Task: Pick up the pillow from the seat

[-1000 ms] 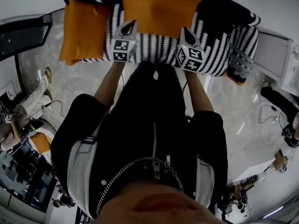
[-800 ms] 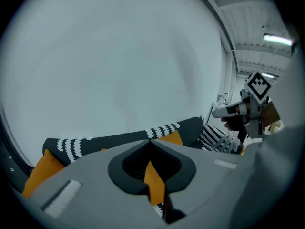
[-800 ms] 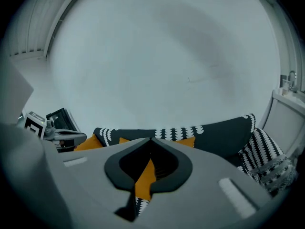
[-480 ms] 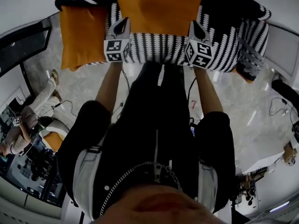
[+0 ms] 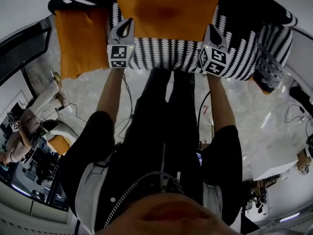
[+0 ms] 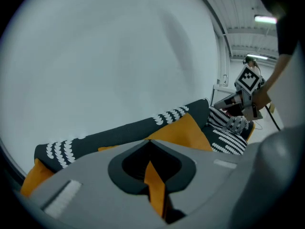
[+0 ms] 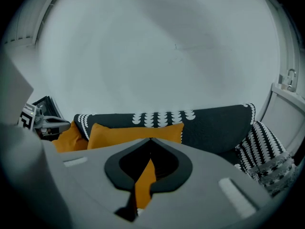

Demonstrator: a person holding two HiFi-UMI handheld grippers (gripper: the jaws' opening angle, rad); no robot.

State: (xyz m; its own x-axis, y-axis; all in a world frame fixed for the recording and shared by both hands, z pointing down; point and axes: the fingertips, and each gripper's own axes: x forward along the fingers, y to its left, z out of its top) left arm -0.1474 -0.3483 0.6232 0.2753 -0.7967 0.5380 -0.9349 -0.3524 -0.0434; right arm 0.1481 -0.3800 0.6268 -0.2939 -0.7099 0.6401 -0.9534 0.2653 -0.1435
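At the left end of the sofa [image 5: 254, 13] a second orange cushion [image 5: 80, 38] is lying against the arm, and we are not reaching for that one. Our left gripper [image 5: 128, 23] is dropping and pushing forward compared with a second ago. Its tip is now arriving over the striped seat [image 5: 166, 53], in front of the lower left corner of the pillow [image 5: 166, 9], which is leaning on the backrest in the middle. Its jaws are staying clenched with nothing between them; the orange showing through their slit is the pillow beyond. Our right gripper [image 5: 211, 29] is sinking the same way toward the pillow's lower right corner, jaws likewise pressed together and empty. We are reading this as the approach closing in: both grippers are bracketing the pillow, but the jaws are needing to open before any grasp.
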